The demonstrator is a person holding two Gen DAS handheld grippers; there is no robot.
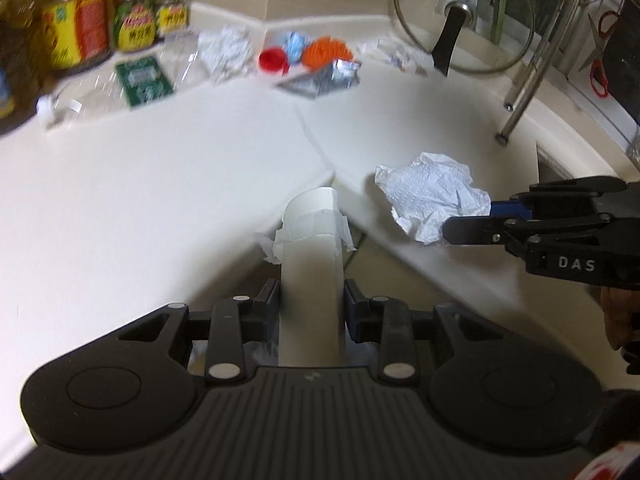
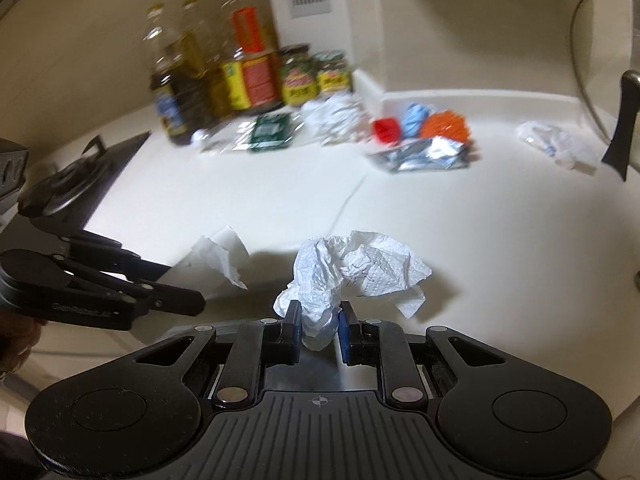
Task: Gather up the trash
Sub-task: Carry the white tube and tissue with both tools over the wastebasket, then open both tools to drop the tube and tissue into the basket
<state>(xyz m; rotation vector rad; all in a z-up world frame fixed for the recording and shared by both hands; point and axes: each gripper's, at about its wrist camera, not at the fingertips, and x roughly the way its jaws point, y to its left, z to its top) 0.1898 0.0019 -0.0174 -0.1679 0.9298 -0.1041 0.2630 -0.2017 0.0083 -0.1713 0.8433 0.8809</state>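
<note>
Carry step: left hand-held gripper (image 1: 312,304) clamps paper tube (image 1: 312,256), right hand-held gripper (image 2: 319,326) pinches crumpled tissue (image 2: 360,268). Next probably needs a bin, none visible; more trash lies at 12 o'clock on the table (image 1: 160,184).

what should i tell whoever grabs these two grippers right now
Left gripper: shut on a white cardboard tube with tissue scraps stuck to it.
Right gripper: shut on a crumpled paper towel.
Both pieces are lifted off the white counter; no bin is in view.
Left on the counter by the back wall: a crumpled white paper, red cap, blue wad, orange wad, foil wrapper, green packet, clear plastic wrap by the glass lid.
The jars and bottles look like they stay.
</note>
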